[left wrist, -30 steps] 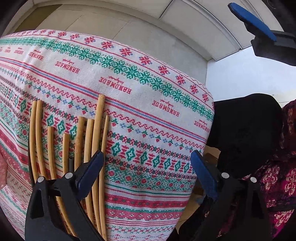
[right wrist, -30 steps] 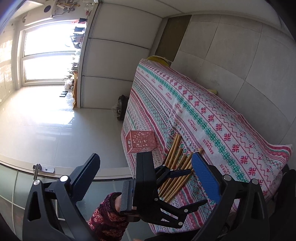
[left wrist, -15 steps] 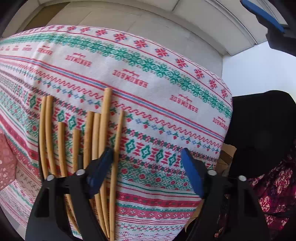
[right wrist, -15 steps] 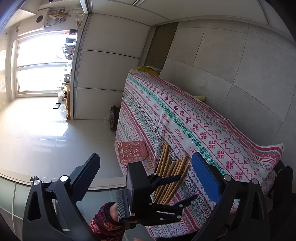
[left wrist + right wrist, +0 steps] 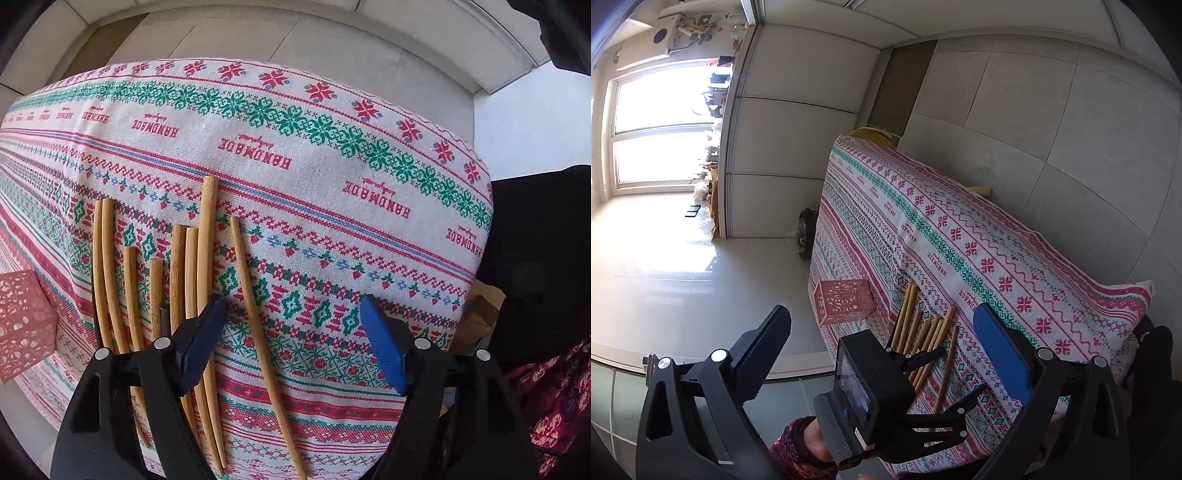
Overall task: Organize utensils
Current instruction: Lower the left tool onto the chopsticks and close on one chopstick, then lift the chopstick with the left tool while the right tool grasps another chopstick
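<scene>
Left wrist view: left gripper (image 5: 291, 332) pointing down over patterned tablecloth (image 5: 332, 206), jaws apart and just been widening, one loose chopstick (image 5: 258, 314) lying between them, untouched. Bundle of bamboo chopsticks (image 5: 177, 266) at 9 o'clock from it, under the near finger. Pink perforated holder (image 5: 22, 321) at far 9 o'clock.

Right wrist view: right gripper (image 5: 882, 354) open, empty, hanging off the desk edge; holder at 12 o'clock, chopsticks at 1 o'clock.

clear: tablecloth (image 5: 369, 206) right of sticks (image 5: 203, 266) | blocked: pink basket (image 5: 22, 325) left
</scene>
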The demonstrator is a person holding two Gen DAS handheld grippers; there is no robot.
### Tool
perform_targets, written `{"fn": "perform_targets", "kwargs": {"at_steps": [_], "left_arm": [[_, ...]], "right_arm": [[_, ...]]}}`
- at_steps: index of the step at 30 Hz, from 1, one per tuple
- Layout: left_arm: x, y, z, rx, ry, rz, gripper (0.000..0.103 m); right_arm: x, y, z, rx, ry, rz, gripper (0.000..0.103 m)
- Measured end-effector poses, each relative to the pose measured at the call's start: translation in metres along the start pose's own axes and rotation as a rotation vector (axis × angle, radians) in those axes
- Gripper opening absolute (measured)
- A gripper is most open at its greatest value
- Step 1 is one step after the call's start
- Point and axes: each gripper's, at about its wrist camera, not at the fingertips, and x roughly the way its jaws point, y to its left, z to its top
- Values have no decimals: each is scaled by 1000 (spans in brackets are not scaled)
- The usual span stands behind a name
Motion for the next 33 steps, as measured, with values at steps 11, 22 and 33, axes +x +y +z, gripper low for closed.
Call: {"fn": "perform_targets", "kwargs": {"at_steps": [11, 22, 33], "left_arm": [[-8, 7, -3, -139, -51, 29, 12], [-21, -8, -72, -458, -331, -168, 5], [-104, 9, -214, -592, -981, -349, 4]], "right_arm": [[-4, -6, 3, 24, -15, -27, 96], [42, -23, -11, 51, 151, -191, 96], [124, -26, -61, 61, 303, -368, 54]]}}
